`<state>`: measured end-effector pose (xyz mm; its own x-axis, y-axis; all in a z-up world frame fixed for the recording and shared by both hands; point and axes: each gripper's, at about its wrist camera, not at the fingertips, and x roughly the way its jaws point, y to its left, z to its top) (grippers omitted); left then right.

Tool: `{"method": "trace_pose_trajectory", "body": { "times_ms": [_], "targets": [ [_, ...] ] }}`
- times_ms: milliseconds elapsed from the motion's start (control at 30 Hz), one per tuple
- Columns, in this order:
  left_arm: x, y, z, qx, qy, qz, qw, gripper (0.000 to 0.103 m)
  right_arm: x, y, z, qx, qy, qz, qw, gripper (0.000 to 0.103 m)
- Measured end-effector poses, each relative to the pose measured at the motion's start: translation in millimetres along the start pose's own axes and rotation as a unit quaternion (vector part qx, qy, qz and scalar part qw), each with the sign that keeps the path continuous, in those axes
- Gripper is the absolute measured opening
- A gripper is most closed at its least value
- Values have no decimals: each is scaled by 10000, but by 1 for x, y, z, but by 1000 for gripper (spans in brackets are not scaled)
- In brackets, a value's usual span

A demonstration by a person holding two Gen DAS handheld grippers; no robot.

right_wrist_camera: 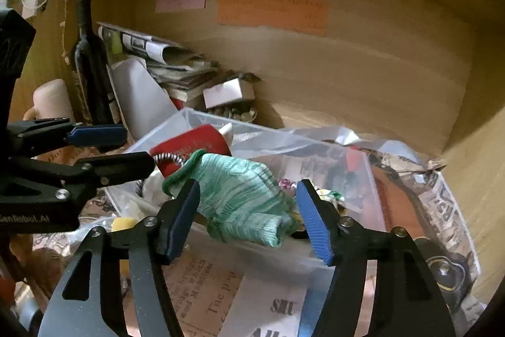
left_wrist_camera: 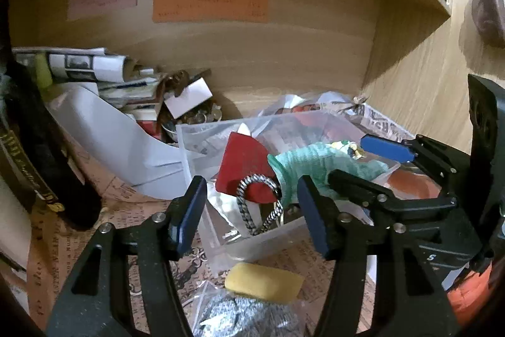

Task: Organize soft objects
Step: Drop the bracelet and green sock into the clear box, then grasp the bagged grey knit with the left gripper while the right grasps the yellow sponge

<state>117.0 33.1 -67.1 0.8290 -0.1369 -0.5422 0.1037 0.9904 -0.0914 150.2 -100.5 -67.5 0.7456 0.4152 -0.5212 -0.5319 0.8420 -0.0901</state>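
Note:
A clear plastic bin (left_wrist_camera: 202,135) (right_wrist_camera: 372,179) sits on the shelf floor. A green knit glove (right_wrist_camera: 243,198) (left_wrist_camera: 303,166) lies across its near rim, beside a red pouch (left_wrist_camera: 246,169) (right_wrist_camera: 192,144) with a black-and-white cord (left_wrist_camera: 252,204). My right gripper (right_wrist_camera: 249,210) is open, its fingers on either side of the glove. My left gripper (left_wrist_camera: 249,210) is open and empty, in front of the bin and the cord. A yellow sponge (left_wrist_camera: 263,281) and a grey knit item in a bag (left_wrist_camera: 249,318) lie below the left gripper.
A dark bottle (right_wrist_camera: 86,62), folded newspapers (right_wrist_camera: 176,62), a white sheet (left_wrist_camera: 110,128) and a small white box (right_wrist_camera: 227,92) crowd the back left. Coloured notes (right_wrist_camera: 271,10) are stuck on the back wall. Newspaper (right_wrist_camera: 448,210) lines the right side.

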Motion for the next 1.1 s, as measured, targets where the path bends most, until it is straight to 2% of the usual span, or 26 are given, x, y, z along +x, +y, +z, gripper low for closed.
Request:
{"method": "trace_pose_trajectory", "body": {
  "times_ms": [200, 433, 700, 867, 1033, 1067, 1100],
  "targets": [
    [-24, 2, -8, 6, -139, 120, 9998, 79, -24, 3, -1, 29, -203, -2, 9998, 69],
    [-34, 8, -37, -90, 166, 173, 9997, 88, -41, 9, -14, 82, -210, 79, 9997, 77],
    [-21, 6, -71, -260, 711, 21, 9971, 90, -42, 12, -38, 268, 98, 216, 9994, 77],
    [0, 4, -90, -364, 1180, -129, 9923, 90, -41, 13, -50, 371, 286, 272, 9985, 77],
    [5, -2, -99, -223, 1121, 14, 9934, 90, -41, 15, -56, 440, 371, 316, 9978, 77],
    [4, -3, -99, -199, 1092, 23, 9938, 89, -41, 15, -56, 457, 380, 325, 9977, 77],
    [3, -4, -101, -170, 1057, 43, 9942, 83, -40, 15, -56, 463, 386, 334, 9976, 77]
  ]
}}
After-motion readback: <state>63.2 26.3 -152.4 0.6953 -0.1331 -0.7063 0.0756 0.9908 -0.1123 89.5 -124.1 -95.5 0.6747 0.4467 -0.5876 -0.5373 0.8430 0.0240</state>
